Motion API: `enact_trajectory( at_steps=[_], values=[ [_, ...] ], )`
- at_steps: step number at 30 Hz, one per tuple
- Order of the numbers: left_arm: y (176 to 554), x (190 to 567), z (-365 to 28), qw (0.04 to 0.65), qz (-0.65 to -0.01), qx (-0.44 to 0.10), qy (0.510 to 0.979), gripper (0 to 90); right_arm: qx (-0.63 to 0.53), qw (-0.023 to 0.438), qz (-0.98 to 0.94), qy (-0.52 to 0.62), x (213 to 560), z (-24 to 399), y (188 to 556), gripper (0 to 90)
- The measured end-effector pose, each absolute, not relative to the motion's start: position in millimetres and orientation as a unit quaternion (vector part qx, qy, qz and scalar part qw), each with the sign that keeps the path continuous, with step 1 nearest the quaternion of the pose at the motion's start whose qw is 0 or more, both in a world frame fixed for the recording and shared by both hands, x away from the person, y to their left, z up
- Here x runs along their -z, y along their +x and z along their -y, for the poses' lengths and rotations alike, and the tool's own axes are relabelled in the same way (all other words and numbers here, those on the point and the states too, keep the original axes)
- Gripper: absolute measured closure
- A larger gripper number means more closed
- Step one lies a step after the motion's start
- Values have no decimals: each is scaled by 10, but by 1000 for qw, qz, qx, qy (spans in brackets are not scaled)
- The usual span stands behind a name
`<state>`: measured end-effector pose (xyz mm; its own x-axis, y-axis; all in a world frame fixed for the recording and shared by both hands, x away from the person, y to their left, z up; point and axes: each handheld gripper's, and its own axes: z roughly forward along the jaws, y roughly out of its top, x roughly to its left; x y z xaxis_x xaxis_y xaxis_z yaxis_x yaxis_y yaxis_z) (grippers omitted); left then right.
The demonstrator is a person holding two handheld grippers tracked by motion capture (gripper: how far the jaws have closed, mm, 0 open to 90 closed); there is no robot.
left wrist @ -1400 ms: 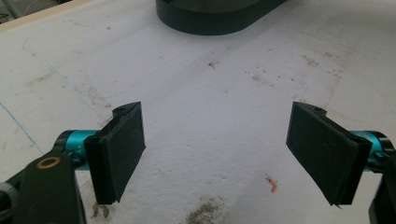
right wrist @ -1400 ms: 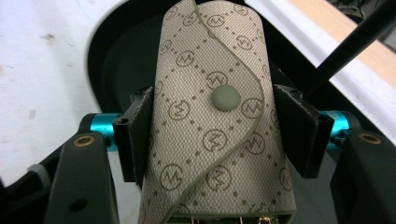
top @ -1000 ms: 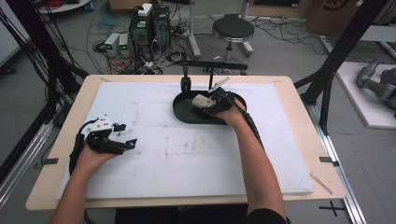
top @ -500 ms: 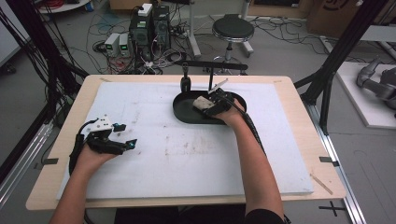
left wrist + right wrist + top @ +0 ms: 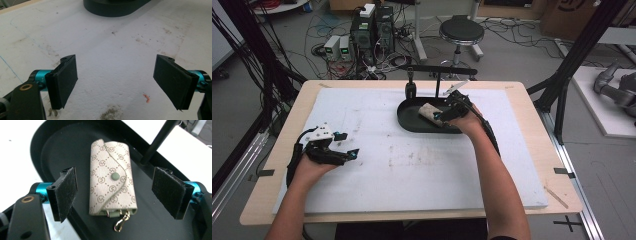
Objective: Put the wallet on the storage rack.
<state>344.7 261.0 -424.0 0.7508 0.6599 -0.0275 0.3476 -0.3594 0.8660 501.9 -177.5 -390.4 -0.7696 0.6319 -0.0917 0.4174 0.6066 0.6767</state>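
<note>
At frame centre, the beige key pouch (image 5: 112,178) lies in the black tray (image 5: 62,140) between the right gripper (image 5: 120,192)'s spread jaws, untouched. Lower left, the left gripper (image 5: 117,80) gapes above the stained white board (image 5: 412,170); cables litter the floor (image 5: 522,45) beyond.

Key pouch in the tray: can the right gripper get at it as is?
Probably yes. The right gripper is open with its jaws either side of the key pouch, which lies flat in the black tray. Nothing sits between them; the stand's post is off to one side.
</note>
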Motion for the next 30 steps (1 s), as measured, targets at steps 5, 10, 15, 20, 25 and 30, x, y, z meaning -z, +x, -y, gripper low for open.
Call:
enact_trajectory(
  at_steps=[5, 10, 15, 20, 25, 30],
  values=[
    [3457, 4228, -2599, 474, -313, -169, 806, 194, -342, 169, -875, 300, 3755, 1870, 4886, 216],
    [3462, 4212, -2575, 477, -310, -171, 804, 194, -350, 175, -871, 298, 3613, 1952, 4751, 214],
    [3468, 4205, -2562, 478, -310, -170, 804, 194, -361, 181, -866, 295, 3496, 2028, 4632, 209],
    [3474, 4193, -2538, 484, -306, -167, 802, 194, -357, 174, -868, 300, 3417, 2056, 4502, 196],
    [3486, 4187, -2527, 487, -306, -167, 801, 194, -379, 195, -858, 288, 3389, 2091, 4382, 194],
    [3506, 4183, -2516, 490, -311, -164, 797, 194, -378, 186, -857, 297, 3435, 2187, 4273, 194]
  ],
)
